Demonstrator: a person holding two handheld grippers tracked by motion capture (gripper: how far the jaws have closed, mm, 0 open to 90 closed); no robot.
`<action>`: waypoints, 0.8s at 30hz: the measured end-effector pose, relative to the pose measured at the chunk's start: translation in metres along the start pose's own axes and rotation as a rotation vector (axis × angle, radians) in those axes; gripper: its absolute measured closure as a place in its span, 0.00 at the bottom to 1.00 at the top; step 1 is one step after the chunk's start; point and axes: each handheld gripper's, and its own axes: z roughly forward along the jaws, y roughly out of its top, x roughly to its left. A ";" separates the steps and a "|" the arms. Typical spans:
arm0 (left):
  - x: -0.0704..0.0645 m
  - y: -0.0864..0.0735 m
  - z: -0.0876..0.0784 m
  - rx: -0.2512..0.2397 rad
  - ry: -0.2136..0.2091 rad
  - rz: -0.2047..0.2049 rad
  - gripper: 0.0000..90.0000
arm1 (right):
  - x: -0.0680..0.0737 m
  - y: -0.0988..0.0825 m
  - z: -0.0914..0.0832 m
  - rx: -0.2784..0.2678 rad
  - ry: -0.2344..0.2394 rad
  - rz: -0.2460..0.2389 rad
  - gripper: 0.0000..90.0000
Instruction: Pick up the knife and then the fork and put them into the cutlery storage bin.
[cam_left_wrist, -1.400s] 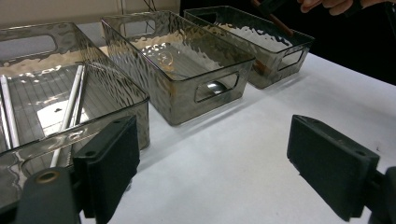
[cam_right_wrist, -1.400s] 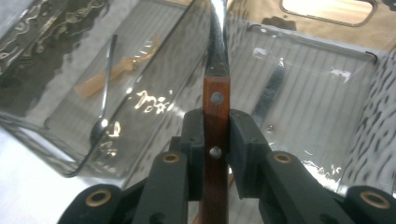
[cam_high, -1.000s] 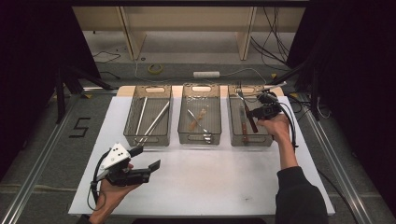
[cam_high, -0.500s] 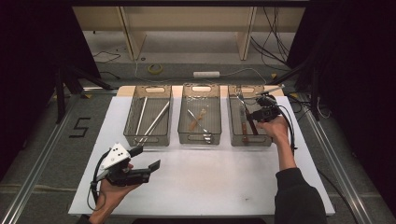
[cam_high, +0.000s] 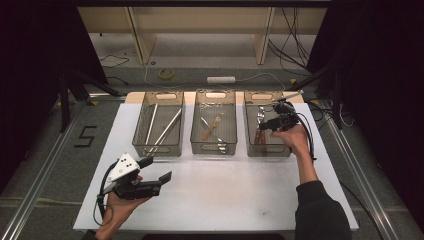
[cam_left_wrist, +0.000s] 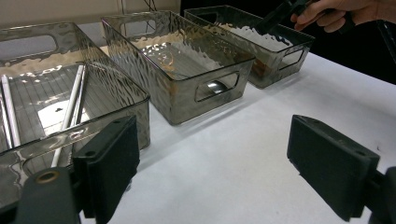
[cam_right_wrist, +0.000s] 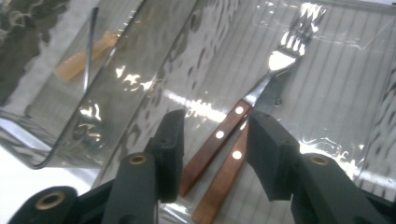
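Observation:
My right gripper (cam_high: 266, 125) hovers over the right clear bin (cam_high: 270, 152), held by a hand. Its jaws have just been opening and stand apart in the right gripper view (cam_right_wrist: 212, 126), pressing on nothing. Below them a wooden-handled fork (cam_right_wrist: 268, 77) lies on the bin floor beside a second wooden handle (cam_right_wrist: 224, 179). The same cutlery (cam_high: 258, 136) shows in the high view. My left gripper (cam_high: 158, 169) rests in a hand at the table's front left, open with nothing between its jaws (cam_left_wrist: 215, 140).
Three clear bins stand in a row at the back of the white table (cam_high: 225, 200). The left bin (cam_high: 159, 150) holds long metal rods (cam_high: 165, 130). The middle bin (cam_high: 214, 149) holds a light wooden-handled utensil (cam_high: 212, 127). Cables trail behind the table.
The right gripper's jaws have opened. The wooden-handled utensil that hung from them now lies in the right bin. The left gripper has not moved.

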 end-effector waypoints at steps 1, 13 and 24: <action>0.000 0.000 0.000 0.001 0.000 0.001 0.18 | 0.000 0.000 -0.001 -0.005 0.005 -0.005 0.61; 0.000 0.000 0.000 0.004 0.001 0.001 0.18 | 0.008 -0.009 -0.020 -0.065 0.014 -0.034 0.46; 0.000 0.000 0.000 0.006 0.001 0.005 0.18 | 0.018 -0.029 -0.033 -0.143 0.052 -0.070 0.41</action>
